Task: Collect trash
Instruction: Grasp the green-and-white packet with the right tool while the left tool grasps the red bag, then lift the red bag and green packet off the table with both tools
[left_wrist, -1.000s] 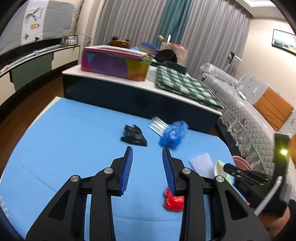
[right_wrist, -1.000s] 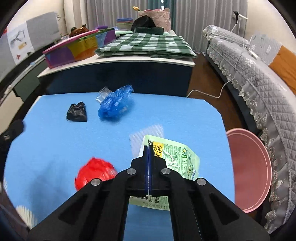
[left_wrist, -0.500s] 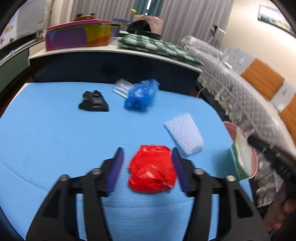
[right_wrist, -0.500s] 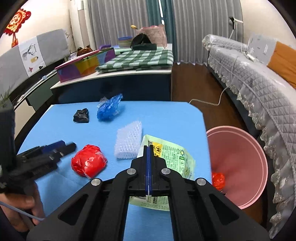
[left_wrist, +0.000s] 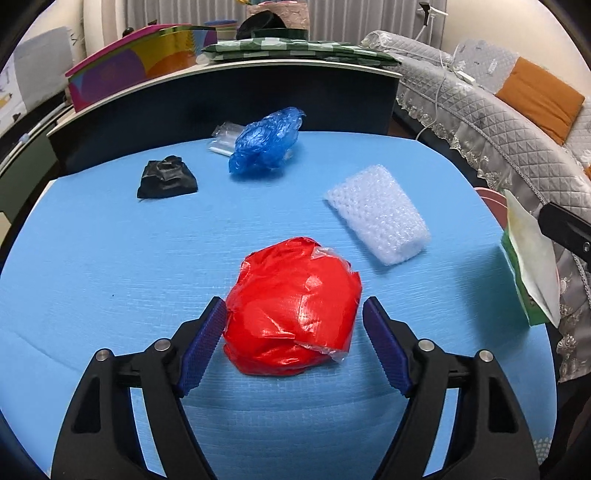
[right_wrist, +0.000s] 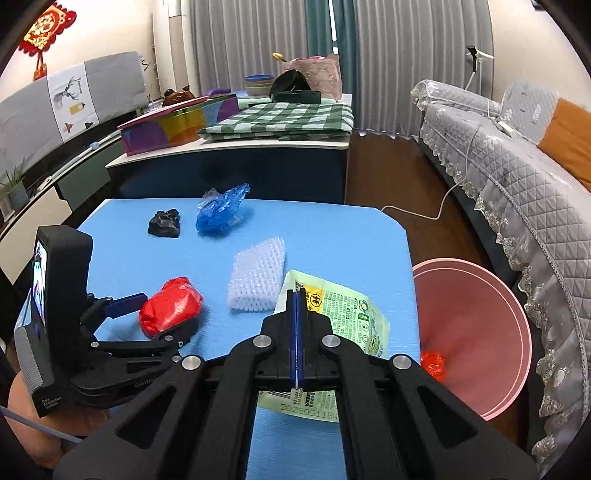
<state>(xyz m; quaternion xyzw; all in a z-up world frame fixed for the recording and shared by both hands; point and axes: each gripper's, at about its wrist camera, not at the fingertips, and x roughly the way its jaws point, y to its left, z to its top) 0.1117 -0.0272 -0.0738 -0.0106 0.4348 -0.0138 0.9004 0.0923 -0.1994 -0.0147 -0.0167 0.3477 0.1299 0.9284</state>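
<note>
My left gripper (left_wrist: 293, 325) is open, its blue pads on either side of a crumpled red plastic bag (left_wrist: 293, 314) lying on the blue table (left_wrist: 110, 266); it also shows in the right wrist view (right_wrist: 170, 306). My right gripper (right_wrist: 297, 325) is shut on a green-and-white snack wrapper (right_wrist: 343, 321), held above the table's right edge beside the pink bin (right_wrist: 480, 332). The wrapper also shows in the left wrist view (left_wrist: 532, 266). A small red wad (right_wrist: 433, 363) lies inside the bin.
A white bubble-wrap roll (left_wrist: 380, 214), a blue plastic bag (left_wrist: 266, 142) with a clear wrapper (left_wrist: 223, 134) and a black wad (left_wrist: 166, 177) lie on the table. A dark counter (right_wrist: 240, 170) stands behind. A grey sofa (right_wrist: 517, 177) is at the right.
My left gripper swung right and down so that its open jaws now straddle the red bag. My right gripper lifted the wrapper and carried it towards the pink bin.
</note>
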